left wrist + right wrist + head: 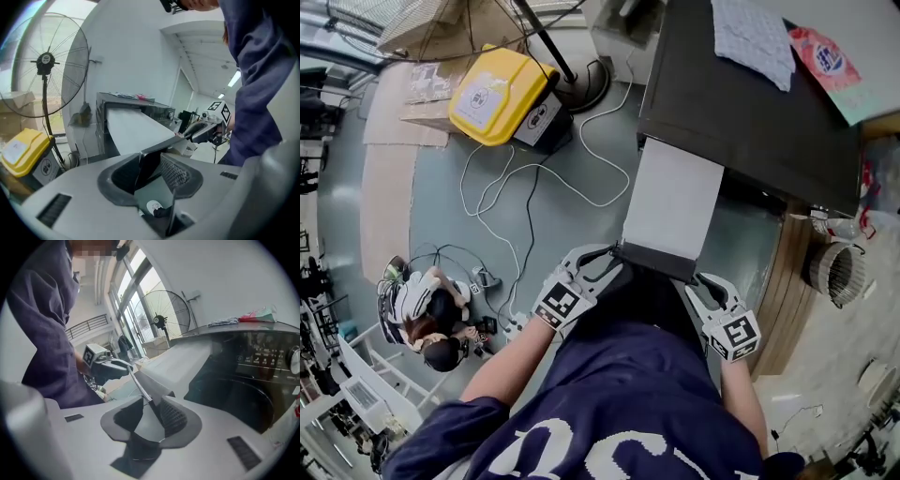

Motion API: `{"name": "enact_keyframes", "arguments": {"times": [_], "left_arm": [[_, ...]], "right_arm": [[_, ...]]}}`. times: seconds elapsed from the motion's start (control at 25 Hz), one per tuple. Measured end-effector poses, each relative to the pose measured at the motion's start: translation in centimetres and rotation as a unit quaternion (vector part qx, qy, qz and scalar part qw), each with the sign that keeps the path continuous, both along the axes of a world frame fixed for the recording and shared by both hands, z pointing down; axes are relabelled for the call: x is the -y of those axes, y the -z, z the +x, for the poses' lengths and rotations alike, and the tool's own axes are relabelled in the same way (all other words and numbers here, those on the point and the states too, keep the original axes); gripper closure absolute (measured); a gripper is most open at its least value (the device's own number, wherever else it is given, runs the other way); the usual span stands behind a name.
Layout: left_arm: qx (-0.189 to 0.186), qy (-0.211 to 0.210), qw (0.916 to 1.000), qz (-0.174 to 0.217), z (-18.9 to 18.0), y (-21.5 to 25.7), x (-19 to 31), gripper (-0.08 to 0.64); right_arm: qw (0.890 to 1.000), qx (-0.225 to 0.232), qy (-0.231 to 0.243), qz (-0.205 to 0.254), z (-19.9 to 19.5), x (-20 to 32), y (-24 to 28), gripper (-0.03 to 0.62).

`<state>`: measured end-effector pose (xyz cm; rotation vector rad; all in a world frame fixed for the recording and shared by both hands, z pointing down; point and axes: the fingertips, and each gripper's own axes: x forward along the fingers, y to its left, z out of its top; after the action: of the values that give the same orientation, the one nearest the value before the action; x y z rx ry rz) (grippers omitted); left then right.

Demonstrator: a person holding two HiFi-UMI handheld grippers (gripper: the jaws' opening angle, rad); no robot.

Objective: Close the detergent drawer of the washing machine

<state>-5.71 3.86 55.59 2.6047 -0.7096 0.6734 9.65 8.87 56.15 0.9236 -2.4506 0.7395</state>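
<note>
Head view, detergent drawer (673,202): stands pulled far out of the washing machine (750,103), long white body bare, dark front panel (654,262) nearest the person.
Left gripper (605,263): sits at the panel's left corner; pinches that corner between its pads, as the left gripper view shows.
Right gripper (705,284): sits at the panel's right corner; clamps the panel's edge, with no gap visible at the pads.
Done so far: a hold on both corners, by the look of it; nothing of the closing itself.
Left to do: seemingly the whole push, straight and even on both sides, until the panel meets the machine's face.
Progress: judged near the start.
</note>
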Motion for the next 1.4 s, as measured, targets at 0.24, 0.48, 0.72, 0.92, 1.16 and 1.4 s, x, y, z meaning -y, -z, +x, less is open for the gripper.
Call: {"name": "enact_keyframes", "arguments": {"times": [0.24,0.48,0.72,0.92,1.16,1.4], "left_arm": [[-0.011,-0.004,0.9998,-0.016,-0.1,0.3,0.2,0.416],[-0.015,-0.005,0.9997,-0.020,-0.1,0.7,0.2,0.417],[-0.006,-0.018,0.9997,-0.015,0.1,1.1,0.5,0.423],[-0.010,-0.015,0.9998,-0.010,0.3,1.7,1.7,0.425],[-0.014,-0.006,0.9999,-0.004,0.9,2.1,3.4,0.425],[-0.013,0.000,0.9999,0.004,1.4,2.3,5.2,0.425]], "right_arm": [[1.000,-0.004,0.002,-0.003,-0.3,-0.1,0.4,0.489],[1.000,0.005,0.001,0.000,-0.4,-0.1,0.8,0.492],[1.000,0.016,0.001,0.008,-0.2,0.2,1.3,0.492],[0.999,0.022,-0.020,0.020,0.2,1.4,2.1,0.492],[0.998,0.020,-0.048,0.030,0.9,3.3,2.6,0.489],[0.997,0.020,-0.072,0.032,1.5,5.1,2.6,0.485]]}}
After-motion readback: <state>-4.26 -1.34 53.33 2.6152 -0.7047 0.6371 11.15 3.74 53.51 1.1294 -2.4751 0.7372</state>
